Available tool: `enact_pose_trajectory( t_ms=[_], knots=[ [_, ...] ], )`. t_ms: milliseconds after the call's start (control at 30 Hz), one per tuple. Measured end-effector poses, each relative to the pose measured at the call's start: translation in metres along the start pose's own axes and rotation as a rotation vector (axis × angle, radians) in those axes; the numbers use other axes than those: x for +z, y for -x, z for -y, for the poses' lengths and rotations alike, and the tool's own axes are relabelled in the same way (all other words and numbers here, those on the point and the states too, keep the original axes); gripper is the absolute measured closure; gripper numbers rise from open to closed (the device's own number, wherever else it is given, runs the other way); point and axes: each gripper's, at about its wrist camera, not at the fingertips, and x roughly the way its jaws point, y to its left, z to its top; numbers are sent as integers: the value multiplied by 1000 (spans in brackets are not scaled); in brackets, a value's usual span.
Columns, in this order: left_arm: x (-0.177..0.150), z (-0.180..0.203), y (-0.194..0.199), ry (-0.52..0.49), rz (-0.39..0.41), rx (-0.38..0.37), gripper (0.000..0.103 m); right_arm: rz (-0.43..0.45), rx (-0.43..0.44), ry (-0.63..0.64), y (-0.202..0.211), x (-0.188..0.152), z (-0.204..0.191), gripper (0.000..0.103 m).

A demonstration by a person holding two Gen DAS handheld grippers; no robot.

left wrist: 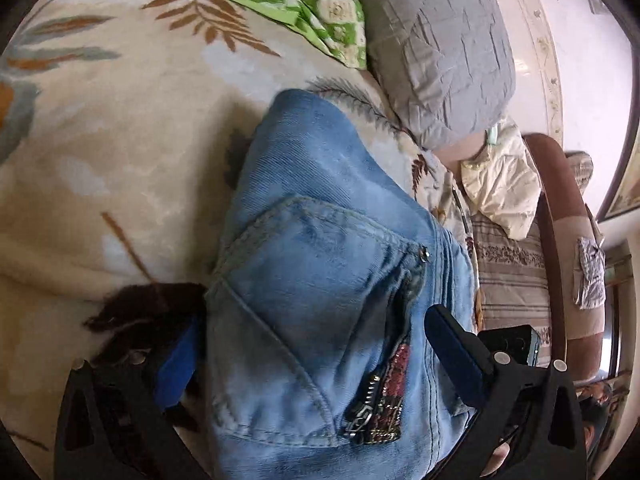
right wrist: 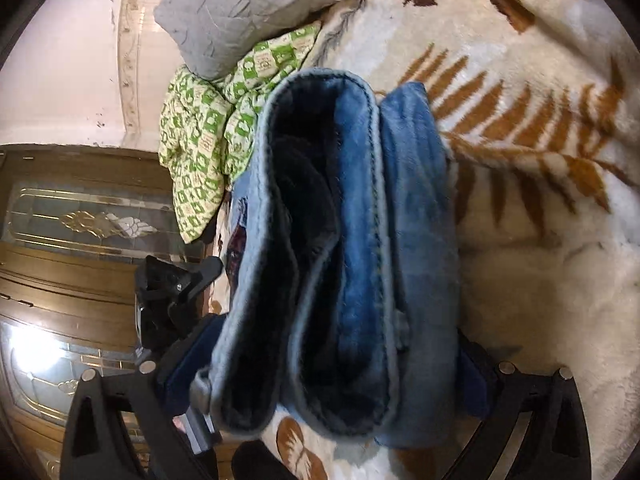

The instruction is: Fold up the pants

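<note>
**Folded Jeans Held Between Both Grippers**

While you hold the pants (left wrist: 320,280) above the leaf-patterned blanket (left wrist: 100,140), your left gripper (left wrist: 316,344) straddles the folded denim at the zipper (left wrist: 376,400), fingers wide on either side. Your right gripper (right wrist: 332,368) brackets the waistband end likewise. You cannot tell from either view whether the pads press the fabric. A grey pillow (left wrist: 440,48) lies near.

Folded blue jeans (right wrist: 360,240) clamped in right hand-held gripper (right wrist: 332,376), leaf-print blanket (right wrist: 540,240), grey pillow (right wrist: 240,4)
</note>
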Motion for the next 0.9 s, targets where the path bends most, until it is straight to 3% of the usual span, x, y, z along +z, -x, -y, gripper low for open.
enact_pose_trajectory(
  t_ms=[67, 100, 133, 167, 200, 233, 367, 500, 600, 700, 733, 833, 900],
  knots=[
    [-1, 3, -2, -53, -16, 22, 0, 0, -51, 52, -1, -2, -8, 11],
    [-2, 5, -2, -87, -23, 53, 12, 3, -89, 86, -2, -4, -12, 20],
    [-4, 6, 0, -119, -25, 104, 35, 10, -103, 104, -1, -6, -14, 30],
    [-5, 7, 1, -134, -25, 118, 42, 20, -108, 113, 0, -7, -14, 35],
    [-6, 7, 5, -139, -23, 92, 58, 33, -106, 124, 3, -8, -15, 46],
    [-8, 8, 8, -148, -18, 60, 67, 47, -106, 141, 5, -9, -18, 51],
    [-23, 33, 24, -250, 33, 77, 71, 94, -159, 261, 14, -16, -42, 57],
    [-48, 48, 42, -310, 67, 12, 71, 145, -151, 346, 46, -34, -61, 58],
    [-67, 52, 42, -335, 59, 13, 71, 158, -169, 402, 65, -61, -66, 58],
    [-78, 36, 15, -307, -33, 80, 70, 123, -176, 351, 62, -77, -47, 58],
    [-81, 27, 4, -290, -58, 128, 63, 101, -191, 331, 56, -81, -37, 58],
    [-80, 16, -3, -253, -49, 112, 59, 95, -197, 274, 42, -88, -5, 59],
    [-80, 22, -2, -286, -46, 151, 56, 109, -179, 251, 42, -88, -2, 59]
  ],
)
